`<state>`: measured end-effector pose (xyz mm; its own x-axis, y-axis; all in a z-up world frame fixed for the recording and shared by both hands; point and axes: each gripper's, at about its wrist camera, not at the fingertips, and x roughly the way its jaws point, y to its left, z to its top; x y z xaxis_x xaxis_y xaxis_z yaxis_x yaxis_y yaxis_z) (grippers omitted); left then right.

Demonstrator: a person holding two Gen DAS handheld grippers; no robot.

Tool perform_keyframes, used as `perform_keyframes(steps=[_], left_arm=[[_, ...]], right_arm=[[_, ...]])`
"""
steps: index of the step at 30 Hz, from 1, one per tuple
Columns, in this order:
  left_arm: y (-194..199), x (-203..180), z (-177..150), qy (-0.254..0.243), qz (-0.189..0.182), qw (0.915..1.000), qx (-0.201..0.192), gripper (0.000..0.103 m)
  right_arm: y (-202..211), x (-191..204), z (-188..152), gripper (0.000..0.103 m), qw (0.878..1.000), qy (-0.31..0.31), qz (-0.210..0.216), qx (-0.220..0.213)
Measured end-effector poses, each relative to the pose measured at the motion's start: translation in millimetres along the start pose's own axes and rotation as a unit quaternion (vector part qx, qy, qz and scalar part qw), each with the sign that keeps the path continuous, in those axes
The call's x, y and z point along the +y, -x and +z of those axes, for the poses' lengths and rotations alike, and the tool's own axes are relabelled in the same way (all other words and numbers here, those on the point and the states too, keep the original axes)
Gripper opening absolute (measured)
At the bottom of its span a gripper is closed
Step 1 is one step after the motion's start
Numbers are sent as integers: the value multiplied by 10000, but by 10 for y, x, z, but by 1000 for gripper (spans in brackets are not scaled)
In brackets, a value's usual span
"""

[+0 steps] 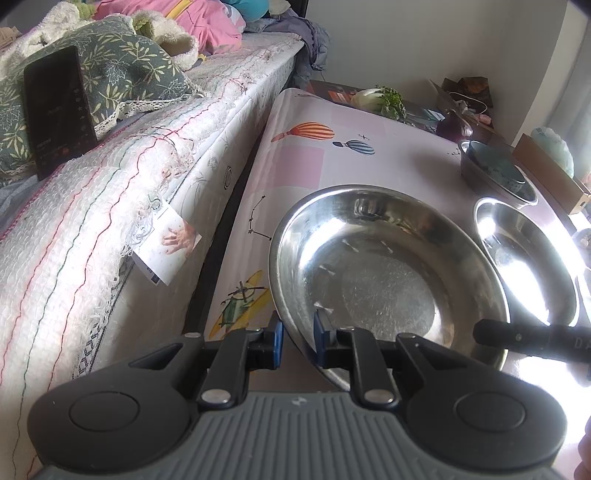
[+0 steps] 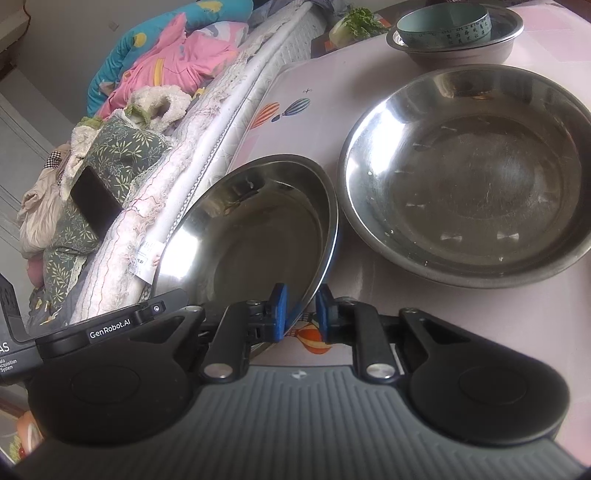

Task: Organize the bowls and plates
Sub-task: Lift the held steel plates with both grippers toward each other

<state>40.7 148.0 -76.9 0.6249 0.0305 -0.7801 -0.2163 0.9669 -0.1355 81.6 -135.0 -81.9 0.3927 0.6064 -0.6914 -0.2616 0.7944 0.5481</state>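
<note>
Two steel plates lie side by side on the pink table. My left gripper [image 1: 298, 338] straddles the near left rim of the left steel plate [image 1: 384, 273], its blue pads a little apart from the rim. The same plate shows tilted in the right wrist view [image 2: 255, 229], where my right gripper [image 2: 301, 314] is closed on its right rim. The second steel plate [image 2: 469, 173] lies flat to the right and also shows in the left wrist view [image 1: 524, 258]. A teal bowl [image 2: 443, 22] sits inside a steel bowl [image 2: 458, 48] at the far side.
A bed with a quilted cover [image 1: 110, 206], pillow and dark phone [image 1: 59, 110] runs along the table's left edge. Vegetables [image 1: 384, 99] and a purple onion [image 1: 454, 125] lie at the far end of the table [image 1: 295, 158]. A cardboard box [image 1: 546, 166] stands right.
</note>
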Motion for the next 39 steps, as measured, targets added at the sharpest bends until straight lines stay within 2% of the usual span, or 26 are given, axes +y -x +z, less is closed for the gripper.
perform_keyframes(steps=[11,17,19,21,22,26,31,35,39], left_arm=[[288,-16,-353,-149,-259,9991,299,20],[388,-73,-482,-292,-345,9985,318,25],[408,-95,-479,-378,-264,9987,227,29],[432,-97,-468,-390,-252,9989,100,41],[437,-91,-456,-381,-267,9989,49,42],[399,-68,-363,-320,-234,9992,-101,46],[275,-54,-229,-247,-166,9995,-133,51],[168,-48,-154,-146,-124,9998,-96,51],[135,-65,-127,-99,-283,9995,-38,47]], right_arm=[[273,-45,-315,16,9994,133,153,278],[410,-92,-410,18,9995,176,142,215],[443,-86,-405,18,9997,218,66,126],[485,-82,-388,19,9997,247,-24,-9],[513,-94,-369,19,9996,260,-78,-103],[536,-150,-283,21,9989,196,-211,-357],[456,-252,-169,21,9987,3,-197,-469],[336,-251,-105,21,9991,-55,-125,-398],[264,-206,-81,22,9994,-70,-23,-343]])
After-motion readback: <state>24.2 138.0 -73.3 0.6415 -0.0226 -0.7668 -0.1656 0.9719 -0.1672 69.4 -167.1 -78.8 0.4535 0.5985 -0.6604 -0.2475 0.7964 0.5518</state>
